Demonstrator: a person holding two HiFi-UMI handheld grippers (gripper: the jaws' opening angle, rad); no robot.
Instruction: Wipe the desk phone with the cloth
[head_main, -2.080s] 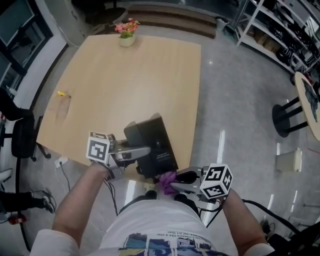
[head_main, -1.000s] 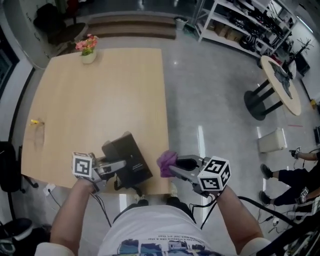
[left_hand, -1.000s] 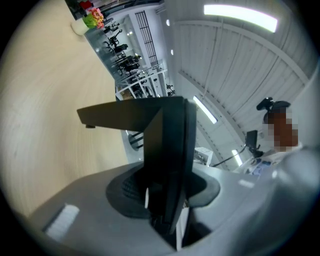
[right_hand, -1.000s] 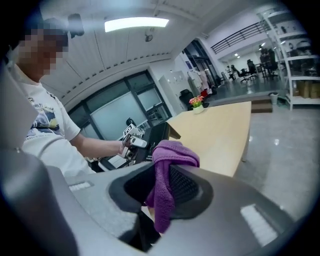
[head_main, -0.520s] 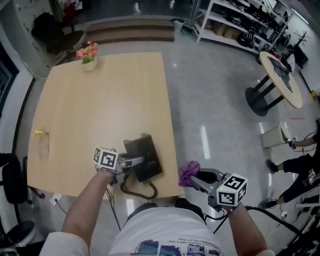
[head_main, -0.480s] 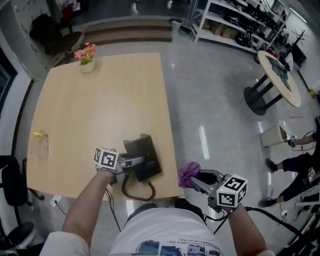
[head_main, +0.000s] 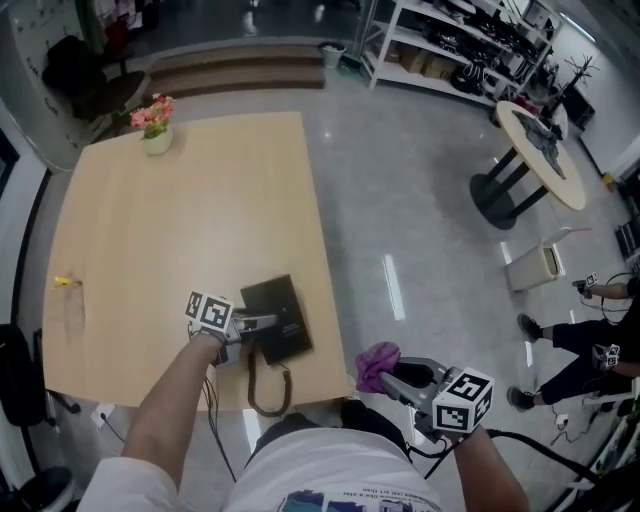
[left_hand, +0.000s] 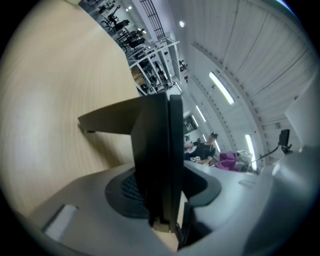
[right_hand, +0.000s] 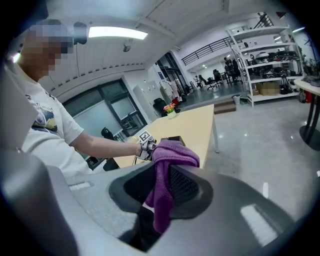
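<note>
Left gripper (head_main: 262, 322) clamps the desk phone (head_main: 284, 332) by its edge, lower centre of the table (head_main: 180, 220). Its jaws have just eased slightly wider, apparently steadying the set. Right gripper (head_main: 390, 376) pinches the purple cloth (head_main: 375, 357) off-table at lower right, ready for wiping.

Head view steeply down over table (head_main: 180, 200), gripper views close along their jaws (all share that table)
</note>
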